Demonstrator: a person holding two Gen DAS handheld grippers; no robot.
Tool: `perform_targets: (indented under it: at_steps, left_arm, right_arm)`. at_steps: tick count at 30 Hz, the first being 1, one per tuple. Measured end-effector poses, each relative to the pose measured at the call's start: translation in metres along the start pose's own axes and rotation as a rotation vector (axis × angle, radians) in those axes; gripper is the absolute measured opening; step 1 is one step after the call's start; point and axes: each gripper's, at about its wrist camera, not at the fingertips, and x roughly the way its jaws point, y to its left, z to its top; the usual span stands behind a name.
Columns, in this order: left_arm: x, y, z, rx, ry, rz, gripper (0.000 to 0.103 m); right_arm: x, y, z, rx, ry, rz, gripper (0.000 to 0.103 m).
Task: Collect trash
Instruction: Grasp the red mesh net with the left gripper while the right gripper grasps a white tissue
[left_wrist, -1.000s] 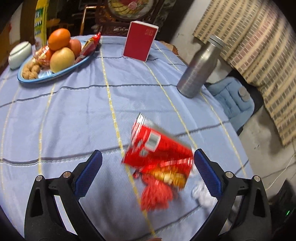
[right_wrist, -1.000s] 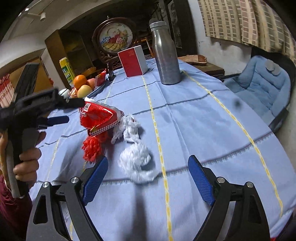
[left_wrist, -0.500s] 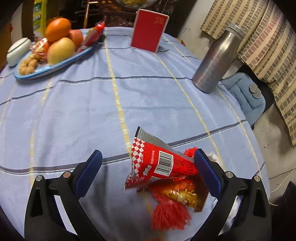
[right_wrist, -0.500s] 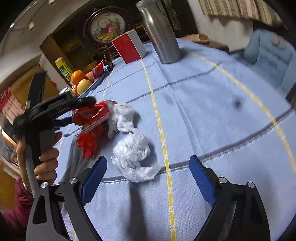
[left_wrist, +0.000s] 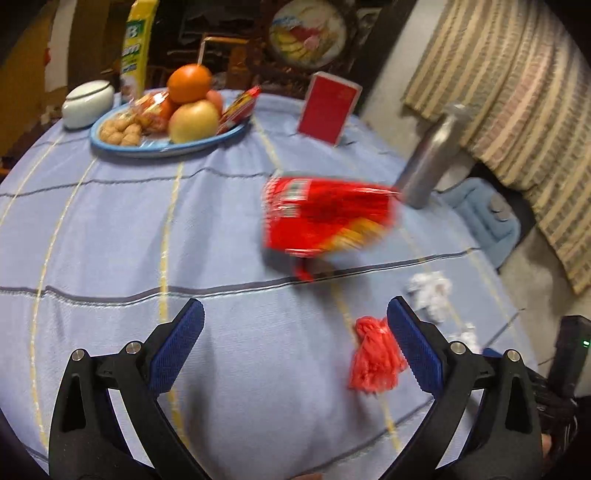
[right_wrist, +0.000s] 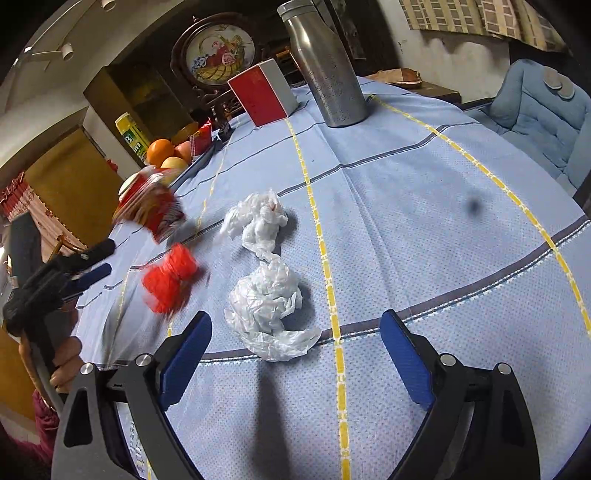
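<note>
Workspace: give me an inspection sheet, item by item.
Surface: round table under a blue striped tablecloth.
Job's things: red snack wrapper, motion-blurred; red mesh wad; two crumpled white plastic wads.
Clutter: fruit plate, red box, steel bottle, white lidded jar.
Grippers: left tongs open, empty; right tongs open, empty, nearer white wad ahead.
Cables: nothing seen on the table.
Surroundings: blue cushioned chair, striped curtain, round framed picture.
</note>
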Motion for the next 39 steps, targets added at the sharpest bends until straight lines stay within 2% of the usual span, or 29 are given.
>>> perform_targets:
  at_steps: [3,5,9,13,16,19,20,21,23,24,25,28,34,38,39]
  left_arm:
    - [-0.001,-0.017,0.002,0.042,-0.008,0.003,0.096]
    - [0.002,-0.030,0.005,0.081,0.001,0.034,0.096]
    - [0.018,-0.050,0.008,0.127,0.091,0.023,0.096]
    - [0.037,-0.069,-0.007,0.194,0.113,0.027,0.096]
    - [0.052,-0.076,-0.024,0.233,0.147,0.062,0.096]
    - [0.061,-0.082,-0.035,0.279,0.170,0.079,0.091]
    - [0.064,-0.084,-0.037,0.297,0.178,0.086,0.084]
    - [0.068,-0.086,-0.039,0.315,0.187,0.093,0.071]
    - [0.074,-0.087,-0.042,0.337,0.199,0.109,0.054]
    - [0.073,-0.088,-0.042,0.345,0.188,0.113,0.039]
    - [0.072,-0.087,-0.041,0.344,0.188,0.104,0.032]
    - [0.063,-0.078,-0.033,0.286,0.167,0.071,0.030]
    - [0.038,-0.061,-0.013,0.201,0.084,0.058,0.030]
    - [0.033,-0.057,-0.008,0.175,0.080,0.042,0.030]
    - [0.032,-0.057,-0.008,0.172,0.082,0.036,0.030]
  right_arm:
    - [0.000,0.001,0.000,-0.007,0.000,-0.002,0.091]
    - [0.001,0.001,0.000,-0.011,0.005,0.003,0.092]
    - [0.001,0.002,0.000,-0.013,0.004,0.004,0.092]
    - [-0.001,-0.001,0.000,0.010,-0.010,0.010,0.091]
    - [-0.001,0.000,-0.001,0.009,-0.010,0.006,0.091]
    - [-0.001,0.000,0.000,0.007,-0.007,0.005,0.091]
    - [0.000,0.001,0.000,0.007,-0.007,0.003,0.091]
    - [0.000,0.001,0.000,0.005,-0.006,0.000,0.091]
    - [0.000,0.002,0.000,0.003,-0.005,-0.006,0.091]
    - [0.000,0.003,0.001,0.001,-0.005,-0.017,0.091]
    - [-0.001,0.005,0.001,-0.003,-0.008,-0.042,0.091]
    - [-0.003,0.014,0.005,-0.034,-0.027,-0.077,0.091]
    - [0.005,0.040,0.015,-0.137,-0.040,-0.116,0.088]
    - [0.022,0.043,0.016,-0.146,0.034,-0.140,0.070]
    - [0.023,0.042,0.015,-0.147,0.041,-0.146,0.061]
